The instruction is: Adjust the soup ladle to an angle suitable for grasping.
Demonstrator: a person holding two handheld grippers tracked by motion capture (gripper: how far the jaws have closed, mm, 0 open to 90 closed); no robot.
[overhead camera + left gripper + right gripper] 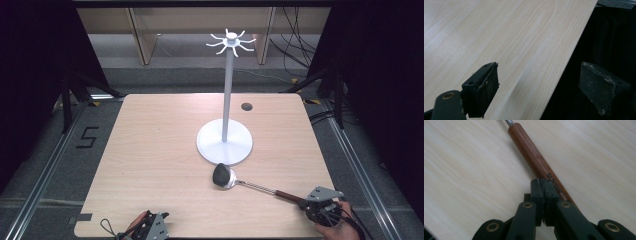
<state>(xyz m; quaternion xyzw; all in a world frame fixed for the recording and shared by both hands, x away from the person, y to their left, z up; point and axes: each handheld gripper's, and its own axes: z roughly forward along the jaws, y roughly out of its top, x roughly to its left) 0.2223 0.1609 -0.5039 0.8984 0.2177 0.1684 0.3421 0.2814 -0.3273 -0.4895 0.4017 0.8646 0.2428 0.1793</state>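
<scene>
A metal ladle (223, 177) with a dark bowl and a brown wooden handle (531, 155) lies on the table in front of a white rack's base, handle pointing to the near right corner. My right gripper (311, 204) is at the handle's end. In the right gripper view its jaws (543, 187) stand shut, pad against pad, and the handle passes under the right jaw rather than between the pads. My left gripper (150, 226) rests at the table's near edge; in the left gripper view it (541, 80) is open with nothing between its fingers.
A white hook rack (228, 90) on a tall pole stands on a round base (210, 145) right of the table's middle. A small dark cable hole (246, 106) sits behind it. The light wooden table (150, 145) has dark floor past its edges.
</scene>
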